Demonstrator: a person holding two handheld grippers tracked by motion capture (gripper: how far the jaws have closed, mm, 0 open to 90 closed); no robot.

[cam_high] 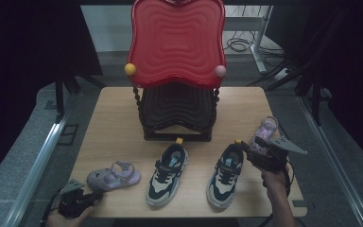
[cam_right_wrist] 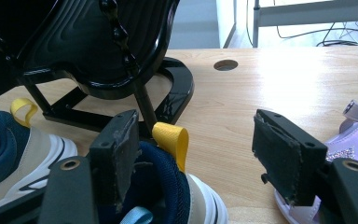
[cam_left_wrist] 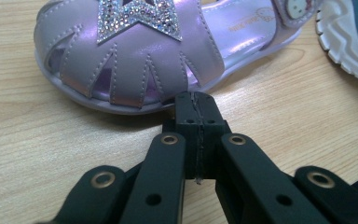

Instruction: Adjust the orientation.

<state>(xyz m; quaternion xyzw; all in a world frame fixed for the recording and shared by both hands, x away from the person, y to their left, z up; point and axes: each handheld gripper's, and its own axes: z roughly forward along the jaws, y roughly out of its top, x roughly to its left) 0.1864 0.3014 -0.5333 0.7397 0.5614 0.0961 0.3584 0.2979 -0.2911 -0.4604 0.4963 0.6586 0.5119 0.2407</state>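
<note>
Both claws sit at the near edge of the light wooden tabletop (cam_high: pixel 123 118). We hold the left claw (cam_left_wrist: pixel 196 105) with its two black jaws pressed flat together, nothing between them, its tip just touching the toe edge of a lilac strappy sandal with a glittering silver star on its upper (cam_left_wrist: pixel 135 56). In the high view this sandal (cam_high: pixel 113 175) lies on its sole at the near left, toe toward the left claw (cam_high: pixel 78 201), and the sandal's heel points right.

We hold the right claw (cam_right_wrist: pixel 200 158) with its jaws wide apart. Its left jaw stands against the padded collar of a navy, beige and white sneaker with a yellow heel loop (cam_right_wrist: pixel 168 186), and that yellow loop rises in the gap between the jaws; the other jaw stands clear to the right, in front of a second lilac sandal (cam_right_wrist: pixel 354 140). From above, the right claw (cam_high: pixel 253 151) reaches the heel of this right-hand sneaker (cam_high: pixel 226 175), with the second sandal (cam_high: pixel 266 128) just beyond it.

A matching sneaker (cam_high: pixel 168 174) lies between the near sandal and the right-hand sneaker. Behind the shoes stands a black two-tier rack with twisted posts (cam_high: pixel 177 113), carrying a red wavy tray on top (cam_high: pixel 177 40).
</note>
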